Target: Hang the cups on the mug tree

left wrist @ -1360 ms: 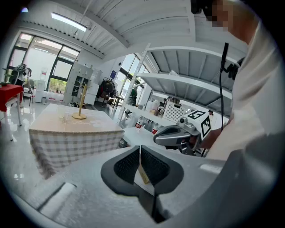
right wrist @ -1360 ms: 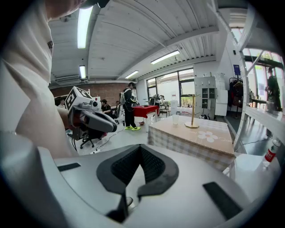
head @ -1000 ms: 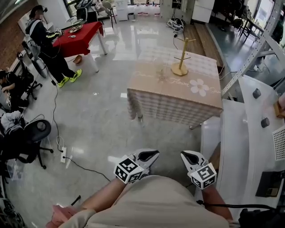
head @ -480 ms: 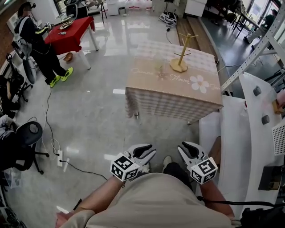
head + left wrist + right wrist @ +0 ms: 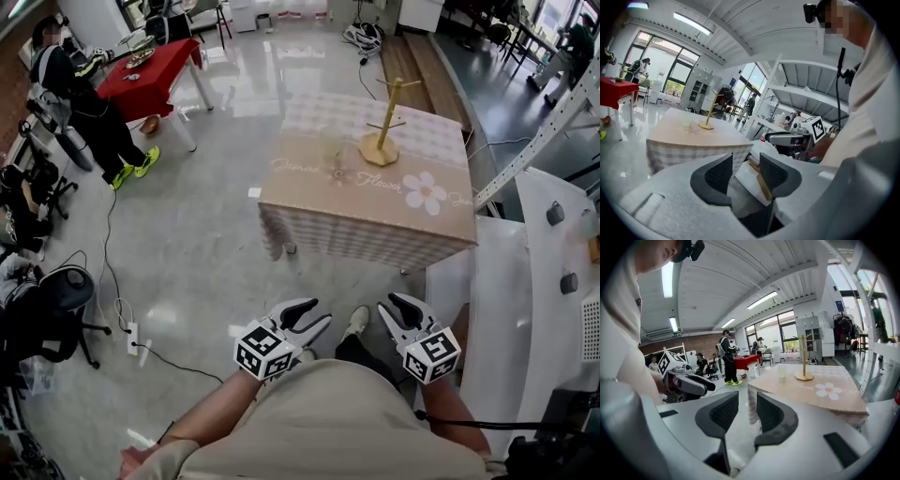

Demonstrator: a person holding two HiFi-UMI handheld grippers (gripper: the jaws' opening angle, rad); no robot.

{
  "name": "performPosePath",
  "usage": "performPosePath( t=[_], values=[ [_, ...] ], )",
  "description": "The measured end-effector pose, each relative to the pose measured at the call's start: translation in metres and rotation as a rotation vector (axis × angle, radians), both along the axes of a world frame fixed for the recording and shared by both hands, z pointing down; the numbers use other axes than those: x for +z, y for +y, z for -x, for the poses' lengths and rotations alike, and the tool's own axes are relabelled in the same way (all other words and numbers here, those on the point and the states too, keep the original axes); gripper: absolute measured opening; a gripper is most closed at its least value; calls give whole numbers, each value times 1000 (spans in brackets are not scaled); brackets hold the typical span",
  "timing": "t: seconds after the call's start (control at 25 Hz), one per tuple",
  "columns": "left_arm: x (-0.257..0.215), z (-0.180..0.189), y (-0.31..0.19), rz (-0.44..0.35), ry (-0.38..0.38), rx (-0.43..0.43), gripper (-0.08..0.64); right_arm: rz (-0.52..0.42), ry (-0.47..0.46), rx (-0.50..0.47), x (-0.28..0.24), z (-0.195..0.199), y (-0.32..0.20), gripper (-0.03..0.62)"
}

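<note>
Left gripper (image 5: pixel 319 312) and right gripper (image 5: pixel 387 306) are held low at the torso, aimed forward; their jaws, just opening, stand apart and empty. Mug tree (image 5: pixel 380 148) stands on the table (image 5: pixel 375 202) well ahead, pole vertical.

My left claw (image 5: pixel 745 164) has just been opening. Its two jaws stand apart with nothing between them. Ahead is a table (image 5: pixel 672 136) with a checked cloth. The mug tree (image 5: pixel 708 112) stands near its far edge, with a clear cup (image 5: pixel 687 124) just beside it.
</note>
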State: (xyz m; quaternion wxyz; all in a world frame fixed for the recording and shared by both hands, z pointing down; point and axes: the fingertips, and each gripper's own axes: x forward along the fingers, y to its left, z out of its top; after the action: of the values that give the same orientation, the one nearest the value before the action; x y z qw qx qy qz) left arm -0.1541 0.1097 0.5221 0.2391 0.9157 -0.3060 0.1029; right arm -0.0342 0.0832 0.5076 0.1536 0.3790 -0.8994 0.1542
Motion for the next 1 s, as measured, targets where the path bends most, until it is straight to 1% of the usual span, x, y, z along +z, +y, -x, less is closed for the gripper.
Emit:
performPosePath(
  t=[0.12, 0.24, 0.32, 0.52, 0.64, 0.76, 0.84, 0.92, 1.0],
  values=[
    [1, -19, -45, 6, -30, -19, 176, -20, -19, -15, -4, -20, -46, 129],
    [-2, -47, -96, -15, -61, -27, 190, -37, -18, -33, -9, -49, -90, 132],
    [-6, -61, -130, -24, -77, -44, 196, -30, -21, -41, -9, -67, -114, 135],
    [-11, -74, -205, -39, -115, -119, 211, -11, -22, -53, -6, -107, -156, 137],
    [-4, -68, -246, -30, -135, -173, 222, 8, -34, -29, 1, -123, -176, 137],
    [5, -54, -288, -31, -158, -223, 240, 26, -40, -10, 8, -128, -194, 137],
    [12, -40, -318, -34, -174, -264, 265, 33, -36, 5, 10, -130, -205, 137],
    [21, -23, -351, -40, -202, -313, 291, 29, -30, 39, 9, -131, -217, 137],
    [35, -6, -386, -33, -232, -361, 319, 21, -26, 92, 5, -135, -232, 137]
  ],
)
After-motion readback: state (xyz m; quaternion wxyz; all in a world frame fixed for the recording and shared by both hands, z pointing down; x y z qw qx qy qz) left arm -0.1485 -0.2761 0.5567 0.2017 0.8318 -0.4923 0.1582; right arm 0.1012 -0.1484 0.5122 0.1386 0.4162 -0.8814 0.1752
